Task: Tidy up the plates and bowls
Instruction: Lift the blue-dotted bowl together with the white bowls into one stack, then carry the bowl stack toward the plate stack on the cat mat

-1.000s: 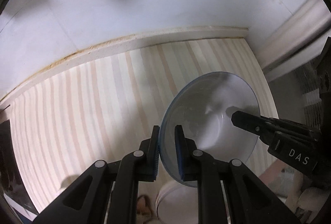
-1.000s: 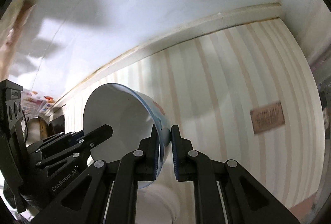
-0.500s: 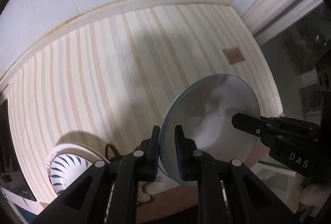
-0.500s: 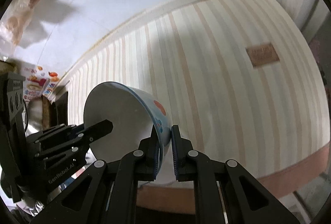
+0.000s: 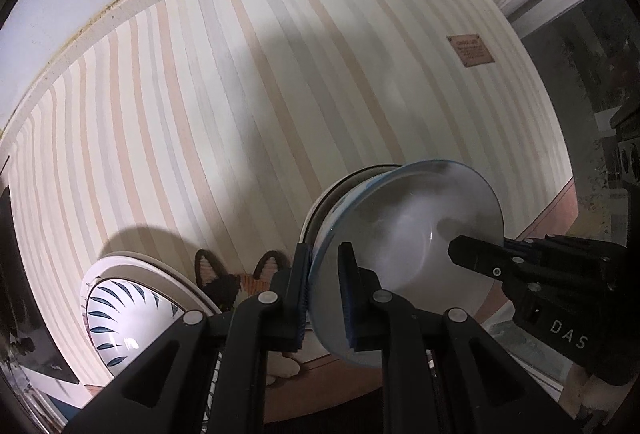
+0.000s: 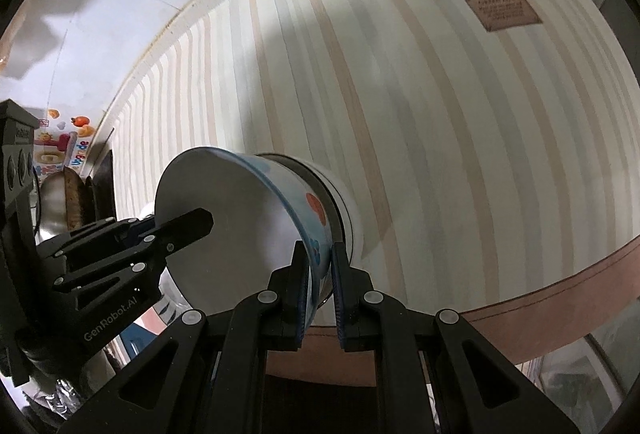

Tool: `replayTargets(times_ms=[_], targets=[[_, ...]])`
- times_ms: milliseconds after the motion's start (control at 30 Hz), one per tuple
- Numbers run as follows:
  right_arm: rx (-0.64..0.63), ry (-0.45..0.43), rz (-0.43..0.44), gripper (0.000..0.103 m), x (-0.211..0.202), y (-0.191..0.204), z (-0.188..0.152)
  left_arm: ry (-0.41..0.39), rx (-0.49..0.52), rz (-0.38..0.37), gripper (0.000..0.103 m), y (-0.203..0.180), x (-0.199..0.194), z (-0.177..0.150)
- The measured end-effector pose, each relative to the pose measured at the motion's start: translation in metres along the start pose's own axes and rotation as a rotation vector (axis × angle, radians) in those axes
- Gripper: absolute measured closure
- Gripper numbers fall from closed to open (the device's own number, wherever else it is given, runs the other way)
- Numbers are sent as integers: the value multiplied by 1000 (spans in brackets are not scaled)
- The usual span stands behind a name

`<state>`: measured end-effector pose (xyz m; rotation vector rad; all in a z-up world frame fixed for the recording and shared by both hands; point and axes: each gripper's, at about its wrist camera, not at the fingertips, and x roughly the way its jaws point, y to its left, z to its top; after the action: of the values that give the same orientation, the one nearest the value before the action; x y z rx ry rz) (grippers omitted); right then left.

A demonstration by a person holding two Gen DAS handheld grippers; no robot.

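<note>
A white bowl [image 5: 408,242] with a blue rim hangs tilted over the striped table, held by both grippers at opposite sides of its rim. My left gripper [image 5: 323,294] is shut on the near rim in the left wrist view, and my right gripper [image 5: 466,254] reaches in from the right. In the right wrist view my right gripper [image 6: 320,282] is shut on the rim of the bowl [image 6: 232,226], whose outside shows red and blue marks, while my left gripper [image 6: 196,222] comes in from the left. Just beneath it stands another white bowl [image 6: 346,209].
A plate with blue leaf marks [image 5: 120,314] lies at the table's front left. A cat-shaped mat [image 5: 240,282] lies between the plate and the bowls. The striped tablecloth [image 5: 240,93] carries a brown label [image 5: 470,50]. The wall runs behind, with the table's edge in front.
Both grippers have carried the bowl down and toward the table's front edge. The leaf plate, the cat mat and the lower white bowl have come into view.
</note>
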<state>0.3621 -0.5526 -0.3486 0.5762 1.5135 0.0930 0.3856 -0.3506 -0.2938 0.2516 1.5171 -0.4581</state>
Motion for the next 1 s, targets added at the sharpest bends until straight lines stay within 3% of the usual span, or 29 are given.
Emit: replayTargets(times_ms=[733, 1000], targets=[[-20, 5, -54, 88, 3, 11, 10, 11, 11, 53, 91, 2, 10, -6], [-66, -58, -105, 86, -18, 24, -4, -95, 29, 68, 90, 0, -36, -26]])
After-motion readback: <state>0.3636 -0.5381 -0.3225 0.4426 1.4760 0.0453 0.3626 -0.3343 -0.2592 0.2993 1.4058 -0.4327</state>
